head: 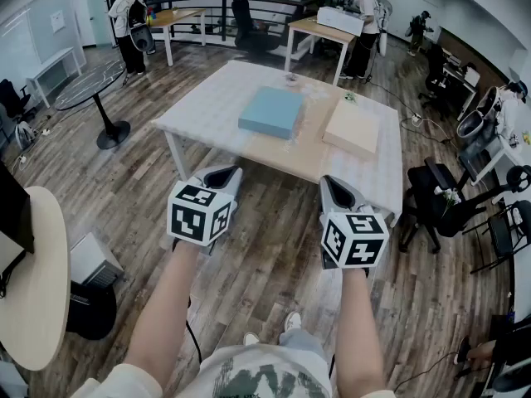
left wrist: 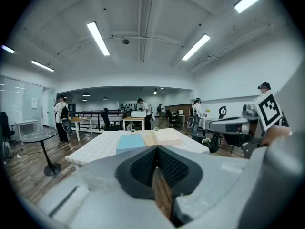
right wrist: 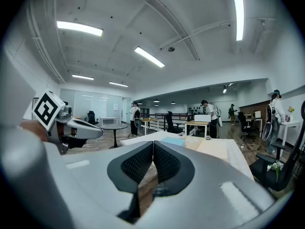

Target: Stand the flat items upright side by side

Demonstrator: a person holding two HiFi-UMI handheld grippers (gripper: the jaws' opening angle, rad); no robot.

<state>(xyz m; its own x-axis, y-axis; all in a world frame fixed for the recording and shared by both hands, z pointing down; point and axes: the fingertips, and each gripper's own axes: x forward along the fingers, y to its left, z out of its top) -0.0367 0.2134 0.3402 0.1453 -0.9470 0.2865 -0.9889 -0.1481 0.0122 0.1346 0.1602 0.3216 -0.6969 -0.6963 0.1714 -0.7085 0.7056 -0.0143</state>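
Held out above the wooden floor [head: 270,259], left gripper [head: 229,172] and right gripper [head: 329,184] are both clenched on nothing, short of the tabletop [head: 207,110], where a light-blue flat box [head: 270,112] and a beige flat box [head: 353,128] lie flat, near each other but apart.

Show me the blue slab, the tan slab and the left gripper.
blue slab [head: 270,112], head view, centre of its top face.
tan slab [head: 353,128], head view, centre of its top face.
left gripper [head: 224,174], head view, tips of its shut jaws.
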